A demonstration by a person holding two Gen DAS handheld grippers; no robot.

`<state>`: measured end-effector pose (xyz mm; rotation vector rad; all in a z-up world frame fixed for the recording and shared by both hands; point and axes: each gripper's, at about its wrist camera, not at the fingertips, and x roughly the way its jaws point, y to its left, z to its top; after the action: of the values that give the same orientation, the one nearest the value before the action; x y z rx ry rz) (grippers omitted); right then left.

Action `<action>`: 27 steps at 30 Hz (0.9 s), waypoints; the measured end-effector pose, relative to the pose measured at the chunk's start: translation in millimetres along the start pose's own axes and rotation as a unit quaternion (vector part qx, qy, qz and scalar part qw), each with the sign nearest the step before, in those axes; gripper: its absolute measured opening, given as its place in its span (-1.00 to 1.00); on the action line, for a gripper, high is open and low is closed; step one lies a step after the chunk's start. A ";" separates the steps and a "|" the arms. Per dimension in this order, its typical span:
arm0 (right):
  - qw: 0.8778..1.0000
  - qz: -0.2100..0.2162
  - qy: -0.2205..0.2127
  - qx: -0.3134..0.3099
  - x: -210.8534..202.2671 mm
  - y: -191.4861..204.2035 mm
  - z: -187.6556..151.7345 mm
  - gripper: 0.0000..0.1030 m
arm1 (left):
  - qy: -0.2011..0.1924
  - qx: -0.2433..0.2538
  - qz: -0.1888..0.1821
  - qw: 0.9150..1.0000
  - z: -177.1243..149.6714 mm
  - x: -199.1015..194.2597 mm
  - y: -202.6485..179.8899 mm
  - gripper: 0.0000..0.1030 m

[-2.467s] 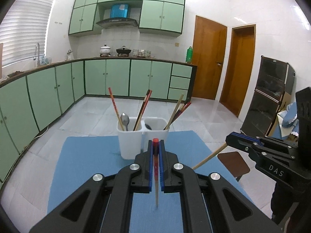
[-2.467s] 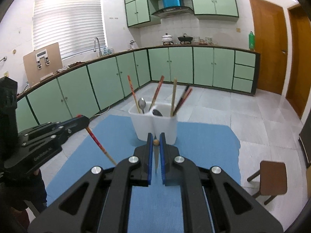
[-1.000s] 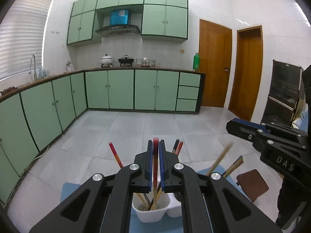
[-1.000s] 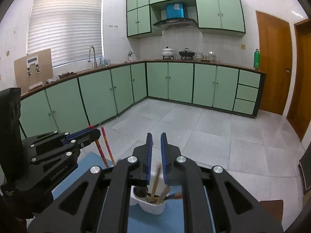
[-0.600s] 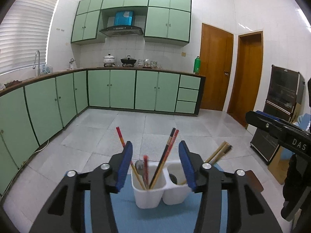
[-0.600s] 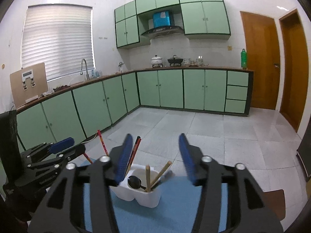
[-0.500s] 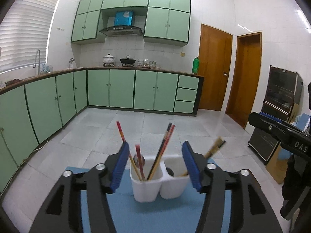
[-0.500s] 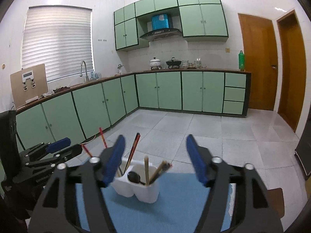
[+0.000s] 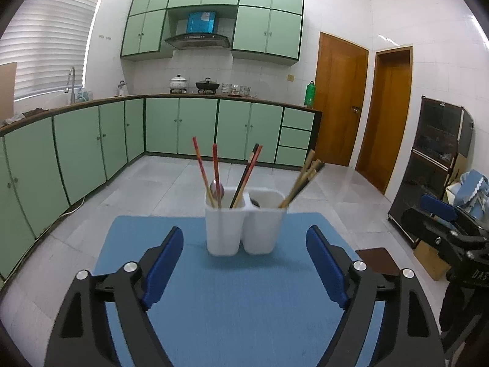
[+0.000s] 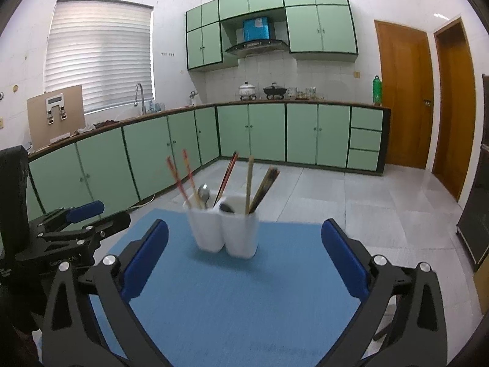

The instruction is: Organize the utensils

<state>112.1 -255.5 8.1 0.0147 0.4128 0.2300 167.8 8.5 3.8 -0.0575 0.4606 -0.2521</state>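
Both claws spread wide and empty, left claw (image 9: 244, 263) and right claw (image 10: 244, 260) hovering over the blue mat (image 9: 244, 305) with the white two-cup holder (image 9: 246, 224) dead ahead, chopsticks (image 9: 214, 174) and spoon (image 10: 203, 194) upright inside, so sorting looks finished.

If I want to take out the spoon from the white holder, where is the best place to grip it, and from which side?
Probably grip the spoon at its bowl, the only part above the holder rim, coming from above. Its handle points down inside the left compartment, and red chopsticks lean close beside it.
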 end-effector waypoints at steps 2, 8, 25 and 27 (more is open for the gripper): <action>1.000 0.002 0.006 0.000 -6.8 6.9 -8.6 0.89 | -0.001 0.001 0.004 1.000 -9.3 -10.2 -2.5 0.61; 1.000 0.012 0.027 -0.010 -19.6 18.6 -27.4 0.89 | 0.001 0.008 0.010 1.000 -33.2 -33.8 -11.8 0.64; 0.999 0.028 0.012 -0.014 -62.2 37.1 -30.1 0.89 | -0.033 0.022 0.017 0.999 -43.8 -85.3 -23.8 0.66; 0.999 0.030 0.008 -0.014 -67.0 38.7 -29.7 0.89 | -0.037 0.022 0.016 0.999 -44.4 -89.6 -24.5 0.66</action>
<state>32.1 -233.8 9.8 -0.0013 0.4254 0.2952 64.9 7.7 5.6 -0.0164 0.3824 -0.2272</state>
